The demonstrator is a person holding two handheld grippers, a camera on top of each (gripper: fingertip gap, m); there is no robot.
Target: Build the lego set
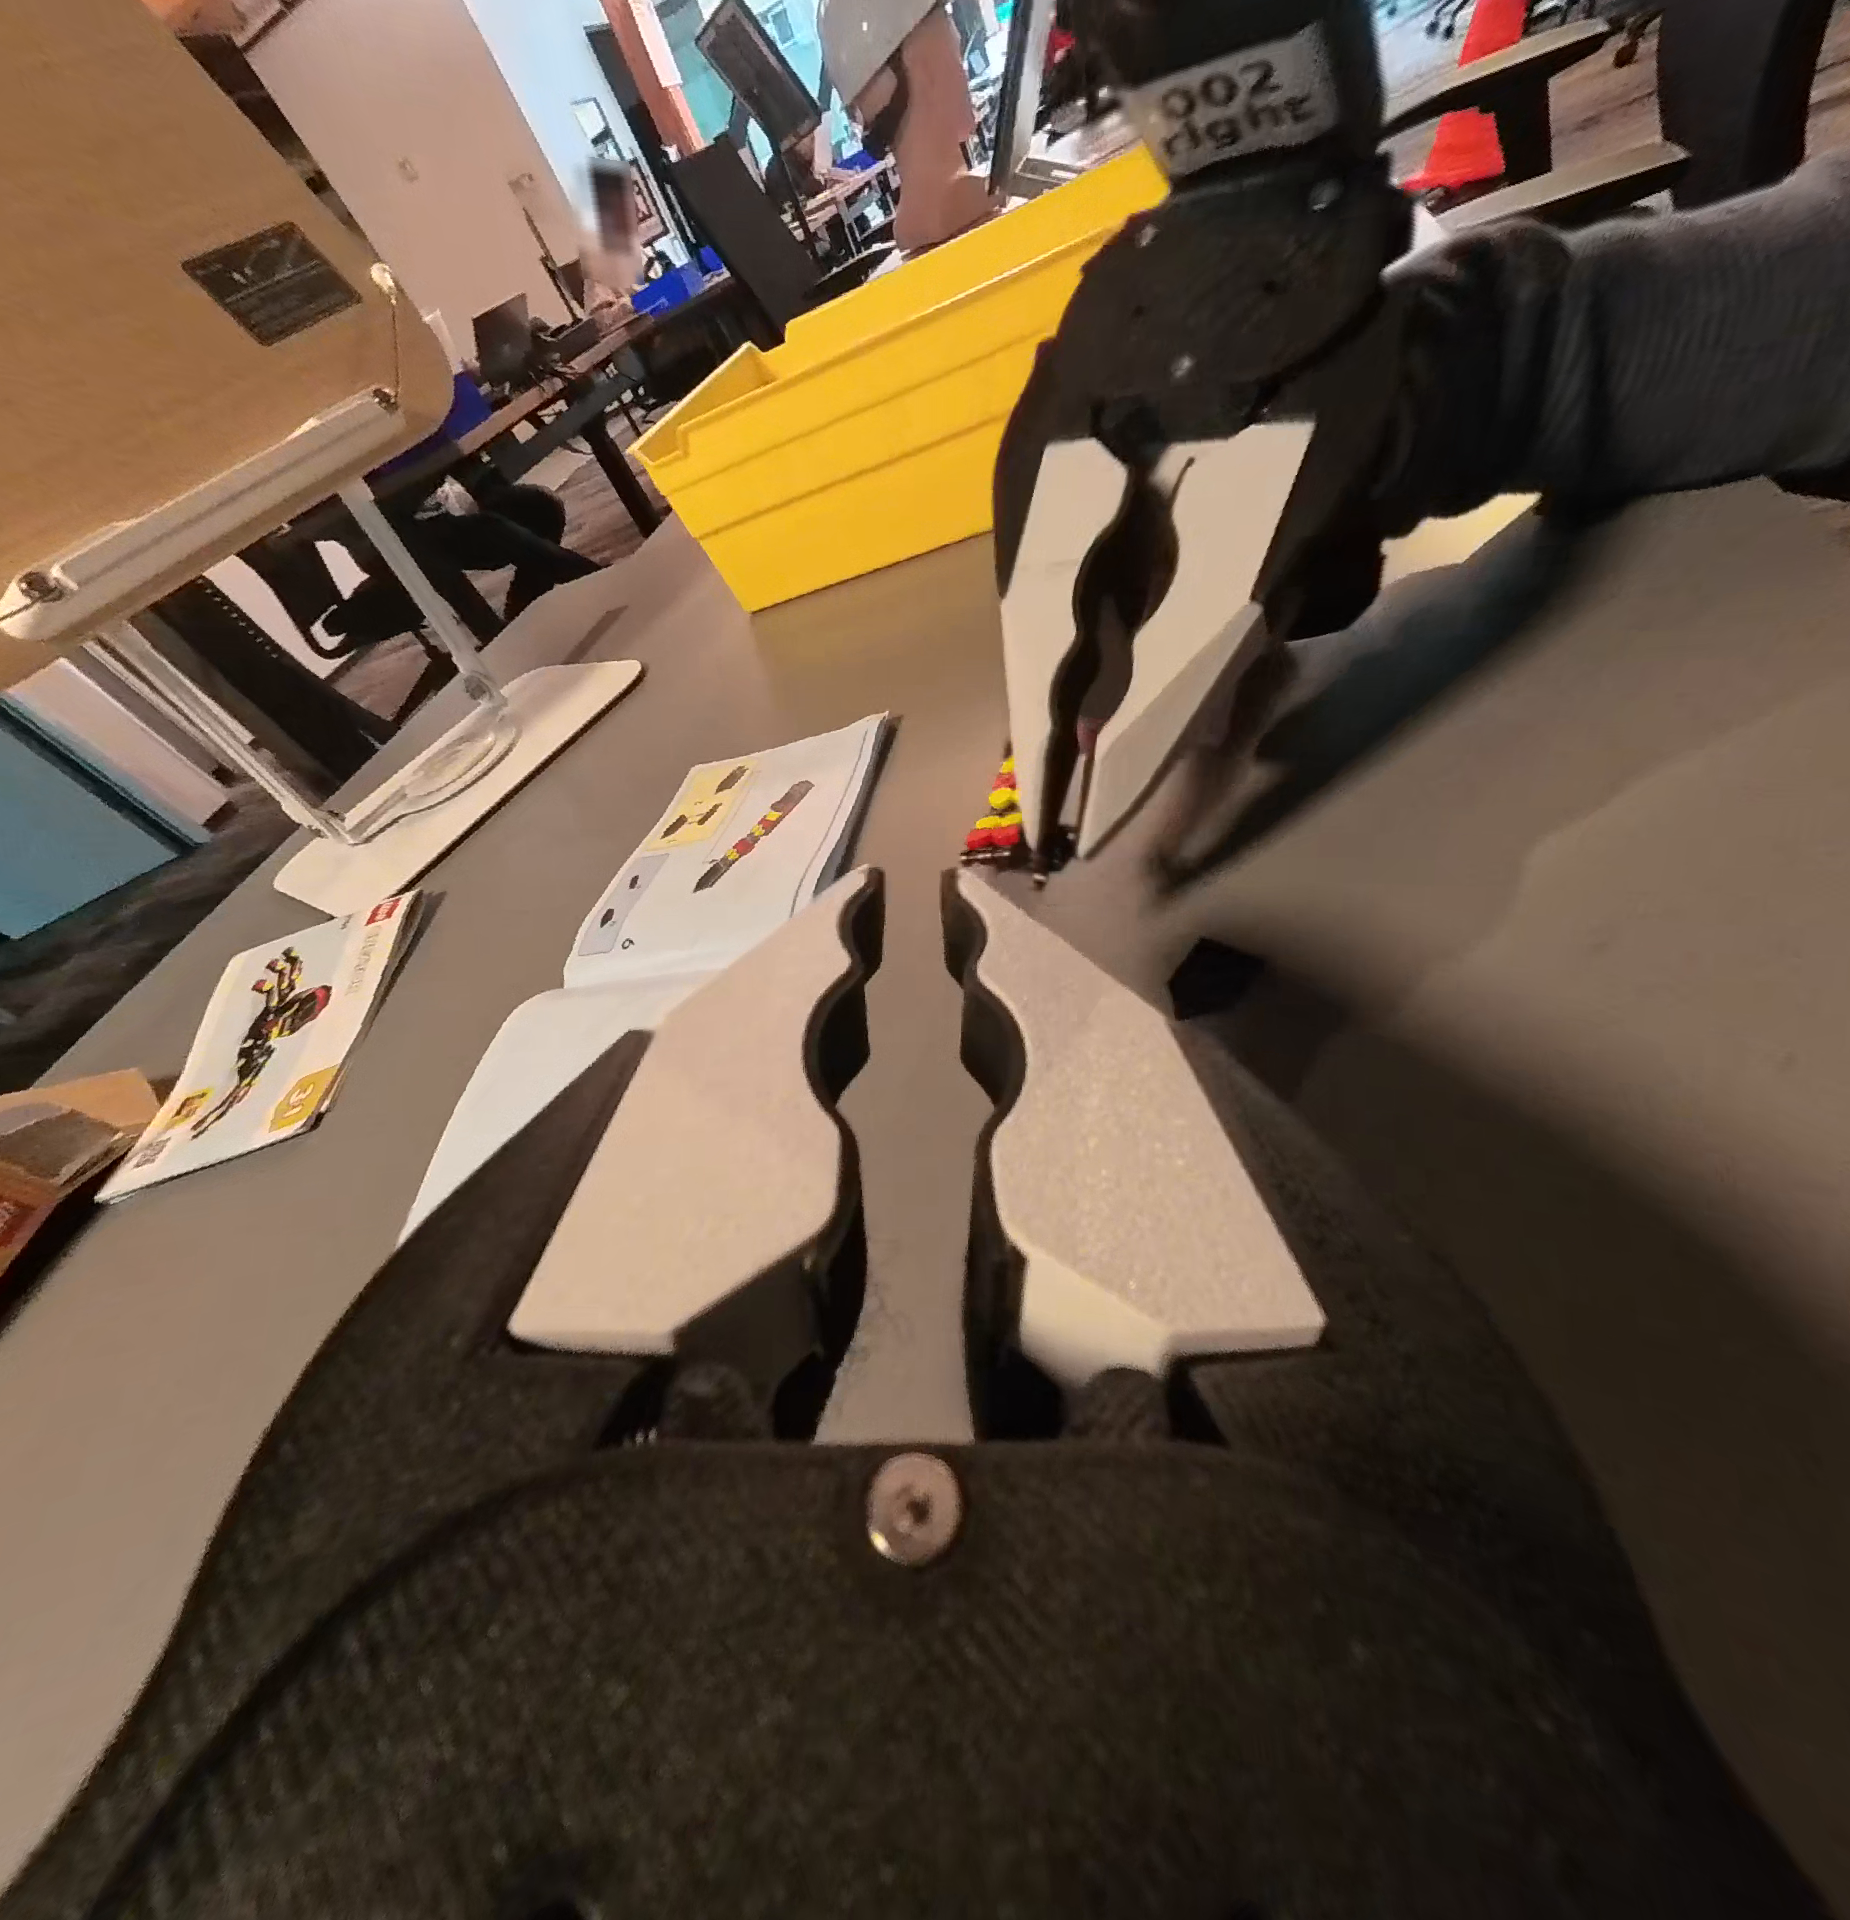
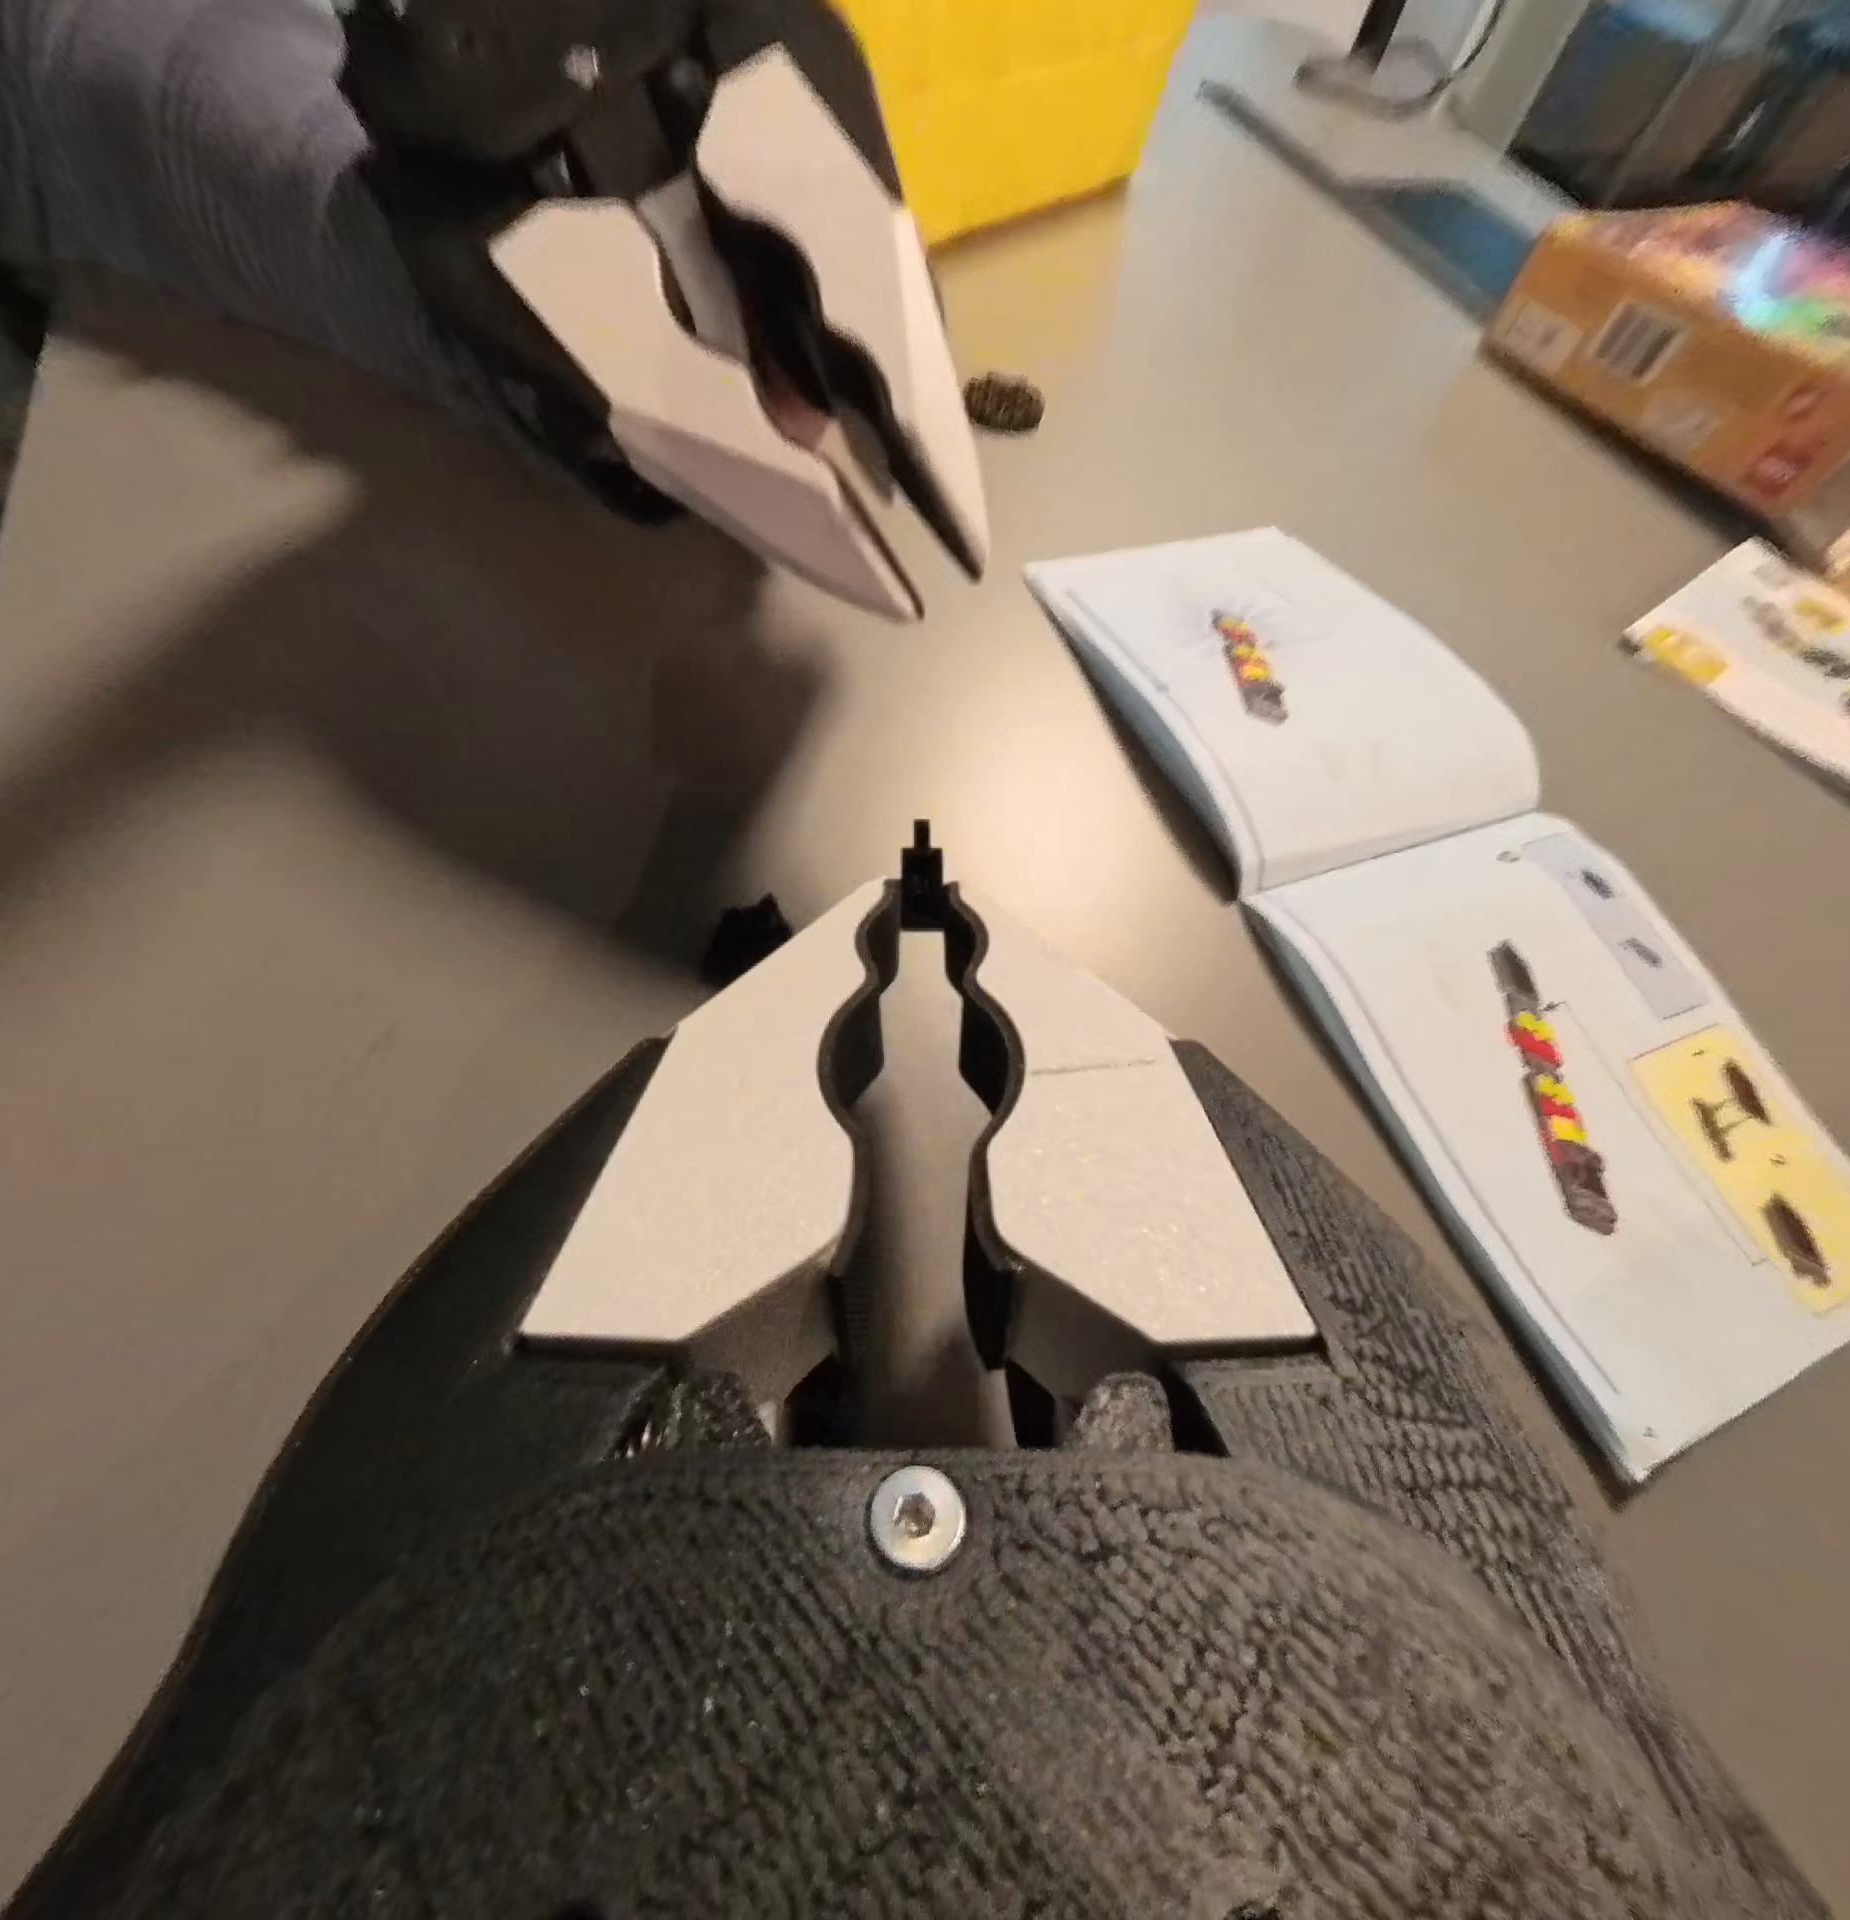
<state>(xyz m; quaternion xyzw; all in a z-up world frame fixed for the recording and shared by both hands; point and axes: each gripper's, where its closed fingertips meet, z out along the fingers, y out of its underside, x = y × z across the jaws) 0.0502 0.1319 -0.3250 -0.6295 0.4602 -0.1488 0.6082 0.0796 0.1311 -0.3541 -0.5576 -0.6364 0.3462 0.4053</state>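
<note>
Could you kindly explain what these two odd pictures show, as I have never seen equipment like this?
Each picture comes from a camera mounted on a hand-held two-finger gripper, looking forward along its fingers; a person holds one in each hand. The left view shows the left gripper, slightly open and empty, with the right gripper farther off, tips down at the grey table. The right view shows the right gripper pinching a small black piece, with the left gripper opposite. On the table lie an open booklet, a second booklet, a yellow bin, a box, a red, yellow and black brick model, and loose dark pieces.
</note>
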